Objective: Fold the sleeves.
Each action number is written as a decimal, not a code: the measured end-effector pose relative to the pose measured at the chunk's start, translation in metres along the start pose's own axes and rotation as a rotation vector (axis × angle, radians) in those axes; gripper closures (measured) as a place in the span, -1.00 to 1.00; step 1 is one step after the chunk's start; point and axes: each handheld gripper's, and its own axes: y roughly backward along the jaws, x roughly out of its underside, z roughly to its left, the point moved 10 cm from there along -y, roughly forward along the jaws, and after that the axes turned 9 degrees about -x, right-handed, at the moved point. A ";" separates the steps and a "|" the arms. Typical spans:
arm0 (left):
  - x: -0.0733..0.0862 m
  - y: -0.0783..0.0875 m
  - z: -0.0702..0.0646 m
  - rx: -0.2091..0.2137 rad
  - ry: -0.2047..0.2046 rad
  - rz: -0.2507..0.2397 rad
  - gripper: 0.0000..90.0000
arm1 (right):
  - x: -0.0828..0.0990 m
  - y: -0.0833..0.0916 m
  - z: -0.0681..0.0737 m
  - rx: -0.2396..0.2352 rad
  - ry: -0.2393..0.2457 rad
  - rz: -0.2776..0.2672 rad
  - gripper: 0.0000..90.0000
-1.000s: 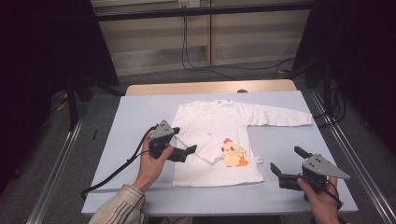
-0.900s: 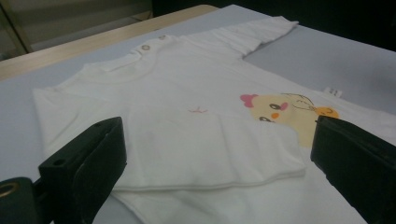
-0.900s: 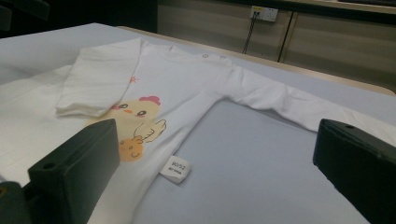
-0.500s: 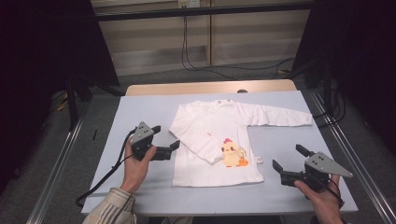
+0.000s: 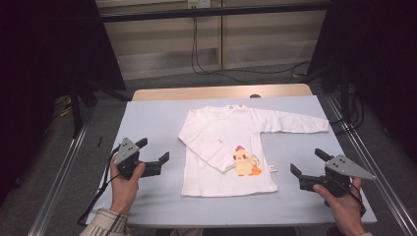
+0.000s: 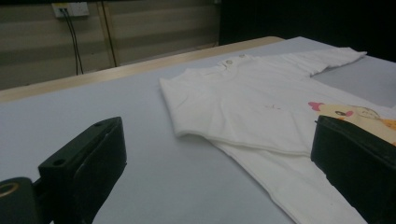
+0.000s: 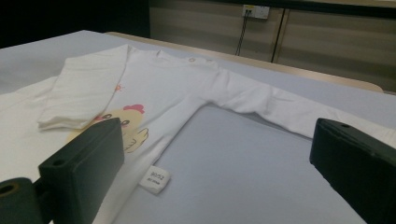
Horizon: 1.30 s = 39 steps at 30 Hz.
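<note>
Your left claw [image 5: 153, 151] has pulled back off the white shirt [image 5: 223, 147] and now sits released over bare bench [image 5: 147, 118] just to the shirt's left, leaving the left sleeve [image 5: 204, 147] folded diagonally across the chest. Your right claw [image 5: 306, 162], also spread wide and holding nothing, waits near the hem corner. To my eye that fold is finished, and the outstretched right sleeve [image 5: 295, 122] comes next.

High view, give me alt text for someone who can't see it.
A white shirt lies flat on a grey table, one sleeve folded across its chick print, the other stretched out. An open left gripper and open right gripper flank it, touching nothing.
</note>
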 end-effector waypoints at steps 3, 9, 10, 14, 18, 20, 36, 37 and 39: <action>0.001 0.009 0.008 -0.021 0.013 -0.022 -0.94 | -0.001 -0.001 -0.004 0.009 0.001 0.000 -0.96; 0.005 0.024 0.017 -0.039 0.018 -0.039 -0.93 | -0.004 -0.003 -0.012 0.012 -0.011 0.016 -0.95; 0.007 0.026 0.019 -0.047 0.029 -0.038 -0.93 | -0.004 -0.003 -0.014 0.013 -0.016 0.017 -0.95; 0.015 0.036 0.031 -0.083 0.048 -0.031 -0.93 | -0.006 -0.005 -0.023 0.026 -0.024 0.019 -0.94; 0.021 0.047 0.038 -0.107 0.059 -0.033 -0.93 | -0.010 -0.006 -0.031 0.032 -0.025 0.028 -0.93; 0.025 0.051 0.040 -0.110 0.073 -0.028 -0.93 | -0.013 -0.007 -0.034 0.035 -0.023 0.033 -0.93; 0.035 0.077 0.023 -0.106 0.099 -0.028 -0.92 | -0.022 -0.013 -0.075 0.071 -0.036 0.146 -0.88; 0.035 0.076 0.023 -0.111 0.096 -0.028 -0.92 | -0.023 -0.014 -0.077 0.068 -0.031 0.156 -0.88; 0.034 0.075 0.021 -0.116 0.097 -0.030 -0.92 | -0.024 -0.017 -0.081 0.072 -0.024 0.167 -0.90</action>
